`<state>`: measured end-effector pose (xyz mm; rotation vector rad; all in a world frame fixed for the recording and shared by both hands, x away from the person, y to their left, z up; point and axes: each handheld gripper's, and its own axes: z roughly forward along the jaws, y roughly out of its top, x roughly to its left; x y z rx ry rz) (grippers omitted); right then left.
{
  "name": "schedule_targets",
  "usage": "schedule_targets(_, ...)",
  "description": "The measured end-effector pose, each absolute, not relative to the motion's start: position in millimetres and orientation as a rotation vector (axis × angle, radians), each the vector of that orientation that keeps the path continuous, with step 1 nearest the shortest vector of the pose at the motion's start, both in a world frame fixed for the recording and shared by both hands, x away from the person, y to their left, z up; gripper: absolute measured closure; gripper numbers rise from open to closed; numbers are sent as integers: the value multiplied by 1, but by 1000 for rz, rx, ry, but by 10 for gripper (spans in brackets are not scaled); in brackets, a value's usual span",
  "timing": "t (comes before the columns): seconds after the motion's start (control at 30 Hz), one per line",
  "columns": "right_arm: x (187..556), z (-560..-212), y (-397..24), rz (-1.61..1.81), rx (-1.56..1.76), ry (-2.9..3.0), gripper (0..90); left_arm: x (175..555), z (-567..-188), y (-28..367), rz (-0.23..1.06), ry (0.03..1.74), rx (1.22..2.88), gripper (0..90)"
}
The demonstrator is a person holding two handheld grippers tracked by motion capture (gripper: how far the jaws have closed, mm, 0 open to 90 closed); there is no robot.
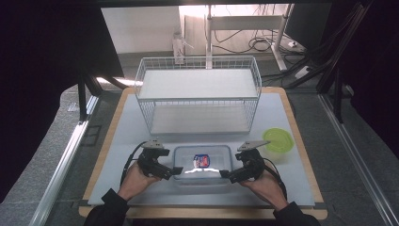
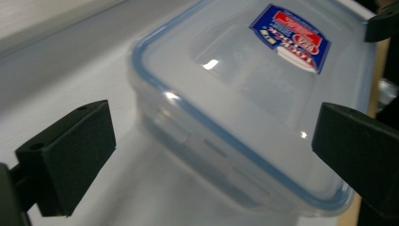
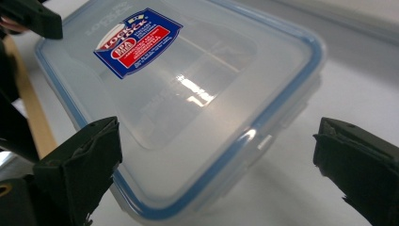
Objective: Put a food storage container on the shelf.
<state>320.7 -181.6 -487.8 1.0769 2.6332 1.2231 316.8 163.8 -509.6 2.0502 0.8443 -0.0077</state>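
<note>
A clear rectangular food container (image 1: 202,165) with a blue-rimmed lid and a red-and-blue label (image 1: 202,160) sits at the front middle of the table. My left gripper (image 1: 176,170) is at its left end, open, with the jaws spread on either side of a corner of the container (image 2: 244,94). My right gripper (image 1: 225,174) is at the right end, also open, and its jaws straddle the opposite corner of the container (image 3: 188,94). Neither gripper's pads touch the box. The lid lies flat on the container, with the label (image 3: 137,41) facing up.
A white wire basket rack (image 1: 197,94) with two shelves stands behind the container. A round yellow-green tub (image 1: 277,140) sits to the right of the container. The grey mat (image 1: 291,188) covers a table with a wooden edge (image 1: 301,141).
</note>
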Motion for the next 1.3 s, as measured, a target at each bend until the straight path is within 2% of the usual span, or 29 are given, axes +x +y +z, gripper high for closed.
schedule_targets(0.1, 329, -492, -179, 1271, 1143, 2670, 26, 321, -515, 158, -103, 832, 2040, 0)
schedule_targets(0.3, 338, -499, -177, 1331, 1230, 2710, 19, 323, -518, 158, -172, 868, 2026, 0)
schedule_targets(0.5, 332, -496, -181, 1324, 1257, 2711, 97, 312, -512, 156, -148, 872, 2066, 16)
schedule_targets(0.57, 327, -493, -185, 1321, 1279, 2717, 165, 307, -510, 157, -139, 883, 2067, 78)
schedule_targets(0.6, 327, -493, -185, 1321, 1279, 2717, 165, 305, -508, 159, -124, 886, 2057, 78)
schedule_targets(0.63, 324, -491, -188, 1319, 1269, 2726, 202, 303, -507, 161, -115, 886, 2048, 135)
schedule_targets(0.77, 316, -489, -190, 1308, 1262, 2730, 247, 290, -504, 161, -68, 877, 2050, 166)
schedule_targets(0.87, 310, -487, -193, 1297, 1231, 2742, 296, 281, -504, 165, -56, 869, 2035, 225)
schedule_targets(0.9, 308, -486, -194, 1293, 1224, 2746, 312, 279, -505, 167, -61, 869, 2020, 253)
schedule_targets(0.93, 306, -486, -195, 1296, 1222, 2742, 330, 276, -505, 171, -65, 878, 1985, 341)
schedule_targets(0.97, 305, -484, -198, 1324, 1237, 2731, 381, 275, -506, 173, -68, 881, 1970, 362)
schedule_targets(1.17, 307, -484, -207, 1434, 1309, 2689, 467, 269, -506, 175, -63, 908, 1924, 389)
schedule_targets(1.3, 306, -482, -208, 1441, 1356, 2665, 489, 270, -505, 176, -71, 934, 1896, 425)
